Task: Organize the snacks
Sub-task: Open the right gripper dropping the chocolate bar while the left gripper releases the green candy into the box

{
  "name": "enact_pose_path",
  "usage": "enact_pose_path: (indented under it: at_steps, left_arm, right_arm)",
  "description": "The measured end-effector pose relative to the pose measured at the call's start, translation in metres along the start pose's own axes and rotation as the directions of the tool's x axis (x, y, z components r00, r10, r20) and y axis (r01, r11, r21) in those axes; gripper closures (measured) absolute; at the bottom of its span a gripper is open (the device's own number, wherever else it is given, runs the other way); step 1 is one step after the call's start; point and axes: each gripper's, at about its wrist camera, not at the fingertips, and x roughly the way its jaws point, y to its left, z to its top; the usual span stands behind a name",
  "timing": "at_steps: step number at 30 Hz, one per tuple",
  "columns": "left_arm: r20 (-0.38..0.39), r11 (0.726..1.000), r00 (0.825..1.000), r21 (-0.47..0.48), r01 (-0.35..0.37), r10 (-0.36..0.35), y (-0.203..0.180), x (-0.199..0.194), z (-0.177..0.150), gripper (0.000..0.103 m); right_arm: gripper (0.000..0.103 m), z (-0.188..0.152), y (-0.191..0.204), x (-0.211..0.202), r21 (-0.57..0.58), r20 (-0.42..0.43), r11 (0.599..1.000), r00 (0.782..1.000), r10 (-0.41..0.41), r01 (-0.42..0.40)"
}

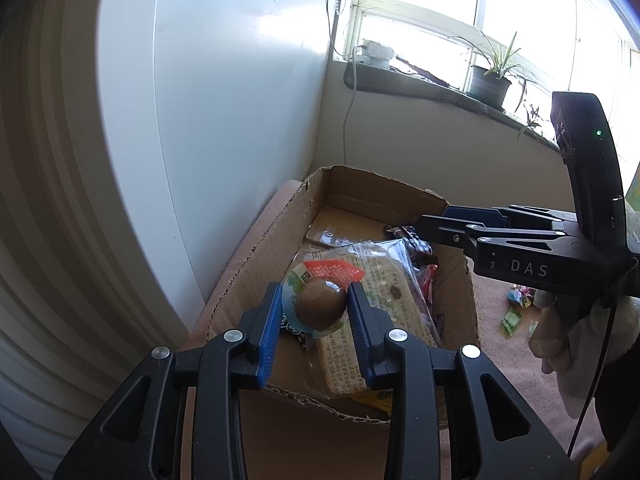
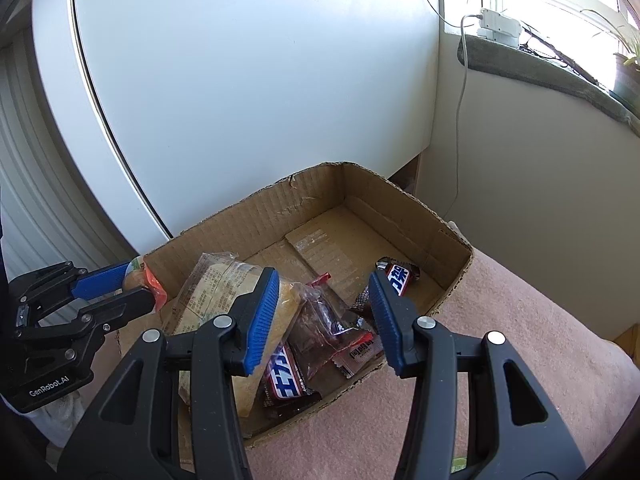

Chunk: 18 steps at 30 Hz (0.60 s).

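Left gripper (image 1: 313, 307) jaws around a jelly cup (image 1: 320, 305) over the cardboard box (image 1: 256, 256) — right gripper (image 2: 325, 316) jaws apart, empty.

Strong daylight is pouring through the white-framed glass window (image 1: 480, 8), blowing the panes out to pure glare. Fisheye distortion is bending the edges into dark vignetted corners, while the open brown cardboard box (image 2: 404, 208) is sitting sharp, partly shaded.

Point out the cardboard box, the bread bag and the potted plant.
cardboard box (image 2: 260, 216): right wrist view, inside of its far wall.
bread bag (image 2: 208, 284): right wrist view, its printed label.
potted plant (image 1: 489, 87): left wrist view, its pot.
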Motion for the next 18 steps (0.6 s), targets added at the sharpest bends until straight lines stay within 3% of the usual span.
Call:
enact_pose_path:
  at_steps: [2,13,18]
  left_arm:
    - [0.004,1.0,1.0,-0.008,-0.006,0.006,0.0,-0.001,0.001,0.053]
    - [0.031,1.0,1.0,-0.006,-0.002,0.002,-0.004,-0.009,0.002,0.052]
    - [0.042,1.0,0.999,0.001,0.006,-0.006,-0.009,-0.016,0.001,0.052]
  right_arm:
    - [0.038,0.001,0.001,-0.003,-0.002,0.006,1.0,1.0,-0.009,0.009]
    - [0.027,-0.003,0.002,-0.023,-0.016,0.038,0.999,0.999,-0.035,0.035]
    - [0.027,-0.006,0.0,-0.031,-0.01,0.045,0.999,0.998,-0.045,0.045]
